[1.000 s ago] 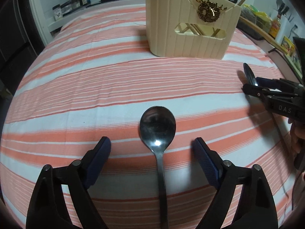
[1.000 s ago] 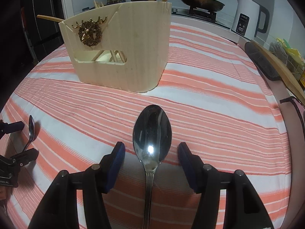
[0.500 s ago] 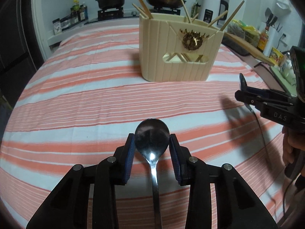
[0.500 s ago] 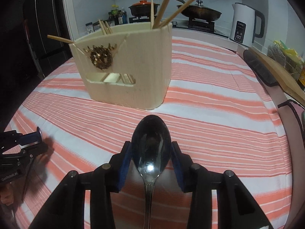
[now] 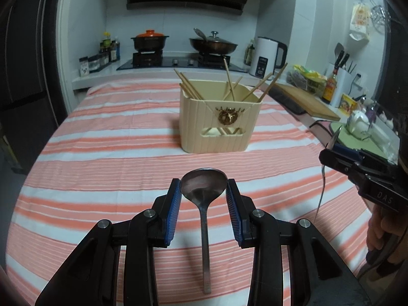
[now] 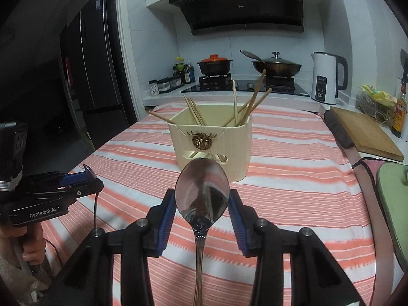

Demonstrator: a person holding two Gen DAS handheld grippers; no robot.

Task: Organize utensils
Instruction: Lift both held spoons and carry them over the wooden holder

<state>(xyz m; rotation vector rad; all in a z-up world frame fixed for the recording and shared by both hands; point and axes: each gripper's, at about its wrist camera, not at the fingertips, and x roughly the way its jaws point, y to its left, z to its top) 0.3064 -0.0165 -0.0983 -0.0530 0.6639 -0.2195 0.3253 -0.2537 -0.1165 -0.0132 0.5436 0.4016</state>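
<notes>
My left gripper (image 5: 203, 187) is shut on the bowl of a steel spoon (image 5: 203, 186), lifted off the striped cloth, handle hanging toward the camera. My right gripper (image 6: 202, 196) is shut on the bowl of a second, larger spoon (image 6: 201, 191) with an ornate handle, also held up in the air. Ahead of both stands a cream utensil holder (image 5: 219, 125) with a gold emblem and several wooden chopsticks (image 5: 229, 84) sticking out. The right gripper (image 5: 331, 153) shows at the right edge of the left wrist view, the left gripper (image 6: 86, 178) at the left edge of the right wrist view.
An orange and white striped cloth (image 5: 114, 153) covers the table. Behind it are a stove with a clay pot (image 5: 150, 39) and a wok (image 5: 213, 44), and a white kettle (image 5: 266, 56). A wooden cutting board (image 6: 367, 130) lies at the right edge.
Both grippers closed on their spoons' bowls and lifted them off the cloth. Both views tilted upward, so the holder now sits lower and farther in frame.
</notes>
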